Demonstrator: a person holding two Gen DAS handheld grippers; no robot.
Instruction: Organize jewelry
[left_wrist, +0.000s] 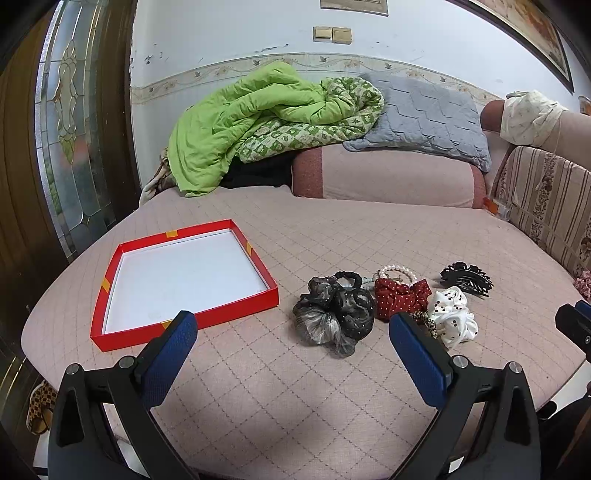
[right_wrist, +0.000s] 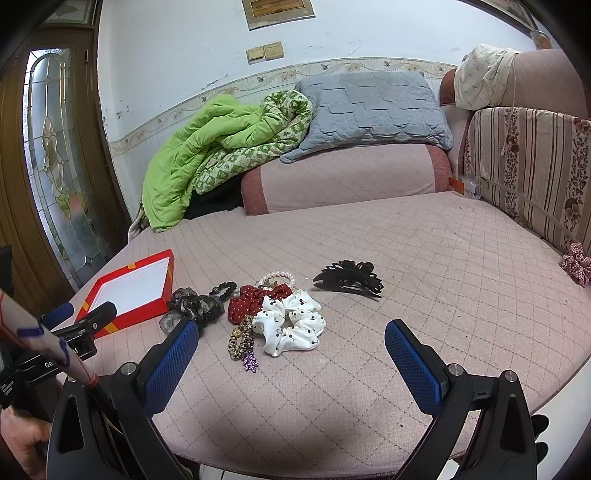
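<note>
A shallow red box (left_wrist: 236, 302) (right_wrist: 122, 319) with a white floor lies on the pink quilted bed, left of a cluster of accessories. The cluster holds a black sheer scrunchie (left_wrist: 334, 314) (right_wrist: 194, 306), a red dotted bow (left_wrist: 400, 297) (right_wrist: 255, 299), a white dotted scrunchie (left_wrist: 452, 314) (right_wrist: 290, 325), a pearl bracelet (left_wrist: 395, 271) (right_wrist: 279, 276), a leopard-print tie (right_wrist: 240, 339) and a black claw clip (left_wrist: 467, 278) (right_wrist: 349, 277). My left gripper (left_wrist: 293, 332) hovers open near the box and the black scrunchie. My right gripper (right_wrist: 291, 339) hovers open in front of the white scrunchie. Both hold nothing.
A green quilt (left_wrist: 251, 122) and grey pillow (left_wrist: 421, 114) lie on a pink bolster (left_wrist: 384, 173) at the back. A striped cushion (right_wrist: 532, 166) stands at the right with a pink checked scrunchie (right_wrist: 576, 264) below it. A wooden door with glass (left_wrist: 66, 147) is left. A hand (right_wrist: 22, 439) holds the left gripper.
</note>
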